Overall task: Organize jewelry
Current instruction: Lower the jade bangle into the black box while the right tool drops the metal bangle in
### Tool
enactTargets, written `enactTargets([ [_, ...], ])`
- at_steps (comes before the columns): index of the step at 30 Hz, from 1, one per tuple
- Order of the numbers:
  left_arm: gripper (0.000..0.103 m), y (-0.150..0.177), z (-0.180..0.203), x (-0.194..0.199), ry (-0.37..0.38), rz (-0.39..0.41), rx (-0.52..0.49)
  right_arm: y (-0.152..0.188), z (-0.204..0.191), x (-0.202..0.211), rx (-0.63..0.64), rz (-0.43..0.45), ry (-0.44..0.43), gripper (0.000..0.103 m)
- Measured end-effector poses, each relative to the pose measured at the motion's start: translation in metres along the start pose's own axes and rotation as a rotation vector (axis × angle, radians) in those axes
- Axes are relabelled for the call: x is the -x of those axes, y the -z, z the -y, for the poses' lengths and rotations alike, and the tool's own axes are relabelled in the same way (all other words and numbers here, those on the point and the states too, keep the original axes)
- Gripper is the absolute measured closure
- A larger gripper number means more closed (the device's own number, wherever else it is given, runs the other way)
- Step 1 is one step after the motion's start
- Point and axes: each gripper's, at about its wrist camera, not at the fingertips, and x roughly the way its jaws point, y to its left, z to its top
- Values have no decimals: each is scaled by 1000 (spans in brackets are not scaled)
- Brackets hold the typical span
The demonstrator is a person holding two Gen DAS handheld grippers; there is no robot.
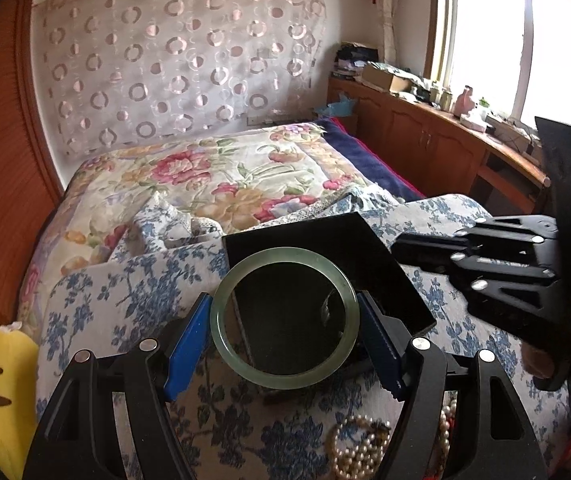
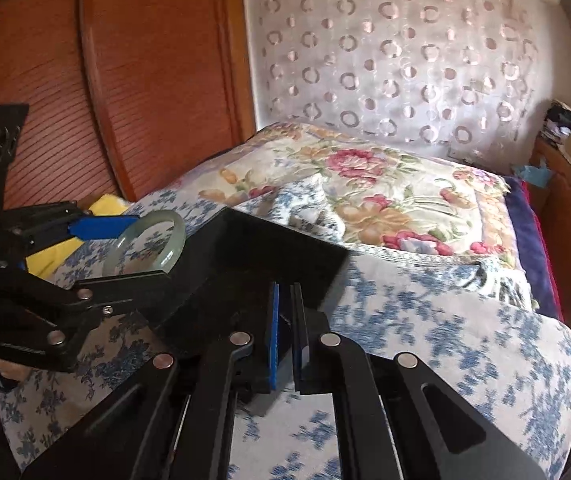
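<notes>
Your left hand-held gripper (image 1: 285, 320) pinching bangle (image 1: 285, 318) flat, hovering just above box (image 1: 385, 264); right hand-held gripper (image 2: 285, 332) pressed together, gripping box's near wall.

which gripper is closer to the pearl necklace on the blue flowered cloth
Left. The left gripper, holding the jade bangle, hangs just above the pearl necklace. The right gripper is farther off, shut on the black box's edge.

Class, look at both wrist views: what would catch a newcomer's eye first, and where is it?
First, the pale green bangle, clamped between the left gripper's blue pads above the black box on the blue-flowered cloth. Next, the right gripper, shut on the box's edge. Pearl beads lie on the cloth nearest the left camera.
</notes>
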Motion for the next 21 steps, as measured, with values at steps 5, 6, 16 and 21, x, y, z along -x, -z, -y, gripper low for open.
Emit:
enactTargets([
  [5,34,-8,10,-16,1,-20,-35,5,18,14,-34,22,48,96],
  [6,34,-9,11,-18,1,-23,-38,7,22,16,-42,25,56,96],
  [16,34,-6,27,-35,-19,-56,-88,22,37,28,-85,31,63,96],
  [21,32,-4,29,-37,-28,-64,-94,24,35,29,-85,29,60,96],
])
